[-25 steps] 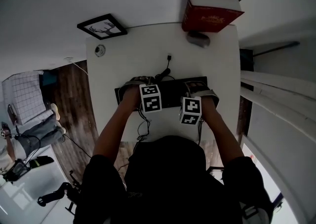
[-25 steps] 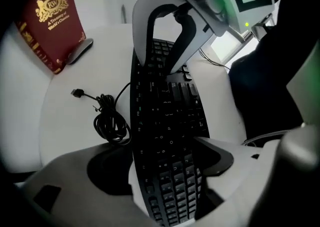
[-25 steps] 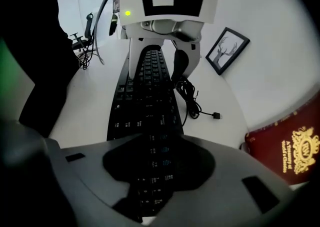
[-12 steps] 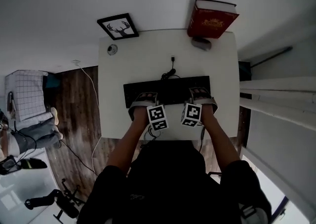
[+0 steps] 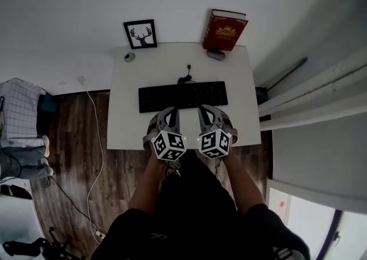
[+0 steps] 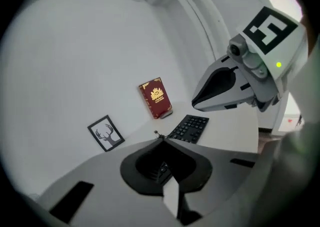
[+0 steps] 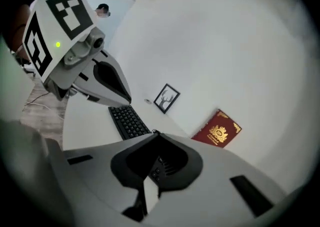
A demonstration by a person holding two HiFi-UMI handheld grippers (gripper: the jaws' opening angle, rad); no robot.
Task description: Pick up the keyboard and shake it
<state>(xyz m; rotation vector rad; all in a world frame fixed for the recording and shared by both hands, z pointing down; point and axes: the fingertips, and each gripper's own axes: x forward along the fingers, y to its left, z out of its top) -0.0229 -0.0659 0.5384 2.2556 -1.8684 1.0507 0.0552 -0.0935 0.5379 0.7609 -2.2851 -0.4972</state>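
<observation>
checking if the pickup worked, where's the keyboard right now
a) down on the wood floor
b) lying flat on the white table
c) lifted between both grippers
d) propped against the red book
b: the keyboard lies flat on the table, while the left gripper and right gripper are shut, with nothing between their jaws.

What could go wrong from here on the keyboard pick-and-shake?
1. Missed grasp: the left gripper has just closed its fingers on nothing. The right gripper is shut and empty too. The flat black keyboard lies untouched on the white table.
2. The thin black cable at its back edge may snag when lifted.
3. A wide shake could topple the red hardcover book standing behind it.
</observation>
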